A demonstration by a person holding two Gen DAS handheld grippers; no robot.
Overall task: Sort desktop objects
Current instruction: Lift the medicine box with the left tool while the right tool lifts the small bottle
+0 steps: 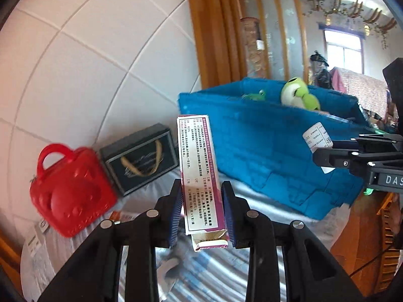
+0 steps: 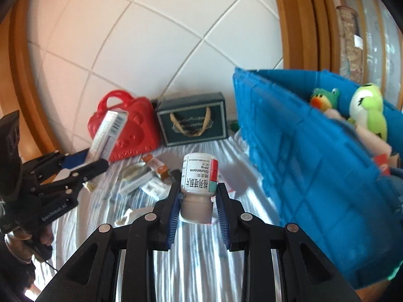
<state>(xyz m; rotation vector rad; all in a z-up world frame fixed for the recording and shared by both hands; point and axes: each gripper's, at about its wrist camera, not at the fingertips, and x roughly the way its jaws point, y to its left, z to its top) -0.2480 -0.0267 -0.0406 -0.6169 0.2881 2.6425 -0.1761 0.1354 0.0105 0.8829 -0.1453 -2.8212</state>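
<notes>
My left gripper [image 1: 202, 188] is shut on a tall white and purple medicine box [image 1: 199, 166], held upright above the desk. It shows at the left of the right wrist view [image 2: 87, 162], with the box [image 2: 107, 133] in front of the red bag. My right gripper [image 2: 197, 188] is shut on a white medicine bottle [image 2: 199, 178], held cap down. It shows at the right of the left wrist view [image 1: 327, 156], with the bottle [image 1: 317, 138] against the blue bin. The blue bin [image 2: 314, 151] holds green plush toys [image 2: 367, 110].
A red plastic handbag [image 1: 68, 188] and a dark gift box [image 1: 141, 158] stand against the tiled wall. Small packets and a round tin [image 2: 141, 176] lie on the striped cloth. A wooden frame rises behind the bin [image 1: 252, 138].
</notes>
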